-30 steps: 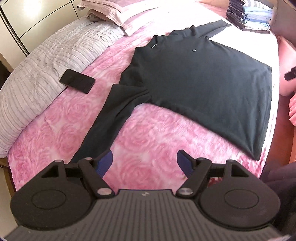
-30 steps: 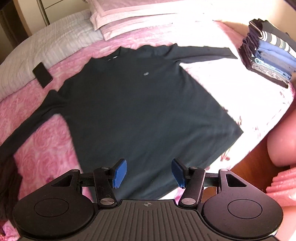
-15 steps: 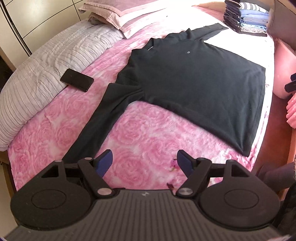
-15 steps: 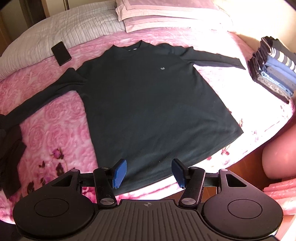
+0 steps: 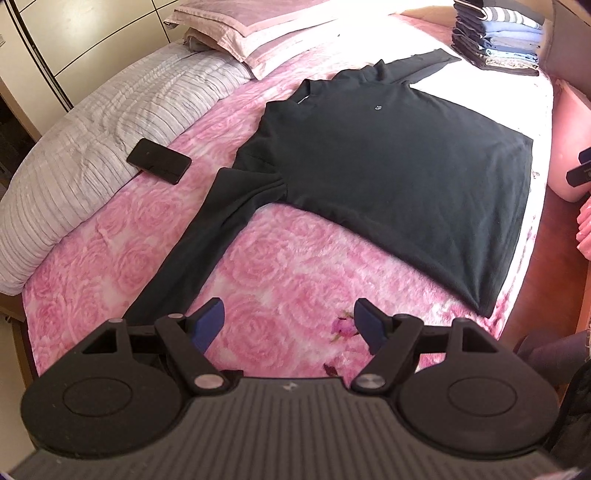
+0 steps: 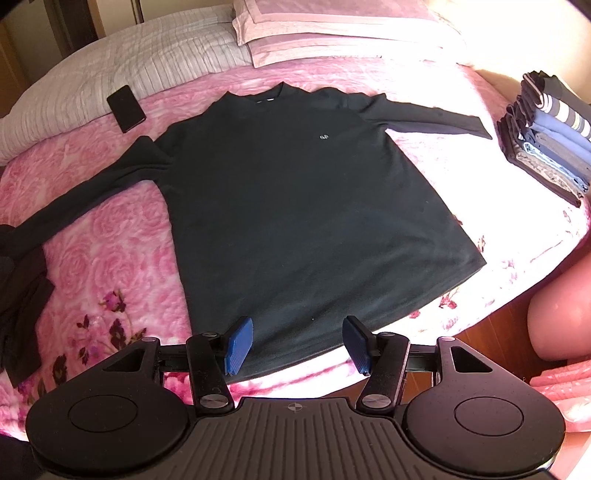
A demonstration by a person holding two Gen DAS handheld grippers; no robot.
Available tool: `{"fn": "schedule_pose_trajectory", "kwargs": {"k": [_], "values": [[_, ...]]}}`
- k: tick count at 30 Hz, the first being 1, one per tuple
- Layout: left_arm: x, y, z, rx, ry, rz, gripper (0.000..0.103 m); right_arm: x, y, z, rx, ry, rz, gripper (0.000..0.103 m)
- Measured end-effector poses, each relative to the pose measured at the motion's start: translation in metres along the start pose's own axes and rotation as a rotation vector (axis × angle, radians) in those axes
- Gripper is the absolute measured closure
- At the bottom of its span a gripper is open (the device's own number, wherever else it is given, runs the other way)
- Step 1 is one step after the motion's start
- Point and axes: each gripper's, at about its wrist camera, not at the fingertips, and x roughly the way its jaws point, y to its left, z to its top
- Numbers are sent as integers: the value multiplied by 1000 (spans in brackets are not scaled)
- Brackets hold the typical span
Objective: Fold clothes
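A black long-sleeved shirt [image 5: 388, 177] lies flat, front up, on the pink rose-patterned bedspread [image 5: 295, 266], both sleeves spread out. In the right wrist view the same shirt [image 6: 295, 203] fills the middle, its hem nearest me. My left gripper [image 5: 290, 325] is open above the bedspread, beside the end of the near sleeve [image 5: 192, 258], with nothing between its blue pads. Over the shirt's hem, my right gripper [image 6: 297, 343] hovers open and holds nothing. A small piece of the right gripper [image 5: 580, 170] shows at the right edge of the left wrist view.
A black phone [image 5: 159, 160] lies by the grey striped quilt [image 5: 92, 147]. Pillows [image 6: 332, 33] sit at the bed's head. A stack of folded clothes [image 6: 550, 144] stands at the far right corner. More dark clothing [image 6: 18, 295] lies at the left edge. A pink object [image 6: 561, 321] is off the bed's right side.
Both grippers drew back from the shirt, so it looks smaller and further off. The right view rolled until the shirt sits square. Both stayed open.
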Motion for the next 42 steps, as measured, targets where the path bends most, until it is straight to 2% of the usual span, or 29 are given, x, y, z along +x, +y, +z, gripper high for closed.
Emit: {"fn": "schedule_pose_trajectory", "kwargs": {"k": [10, 14, 16, 21, 25, 32, 36, 42], "values": [[-10, -1, -11, -37, 19, 58, 29, 12, 0, 4, -47, 9, 51, 45], [-25, 8, -24, -59, 12, 131, 29, 17, 20, 11, -146, -21, 113, 45], [-32, 19, -35, -87, 15, 179, 28, 21, 39, 16, -234, -43, 154, 45], [-33, 60, -66, -144, 42, 256, 25, 40, 116, 30, -468, -60, 266, 45], [-19, 101, -87, -162, 62, 280, 25, 55, 193, 42, -641, -95, 348, 45], [21, 165, -119, -160, 85, 355, 25, 97, 334, 52, -991, -231, 512, 45], [43, 185, -144, -226, 87, 397, 25, 151, 407, 45, -1157, -278, 556, 45], [53, 194, -169, -347, 47, 387, 25, 224, 486, 21, -1395, -318, 553, 46]]}}
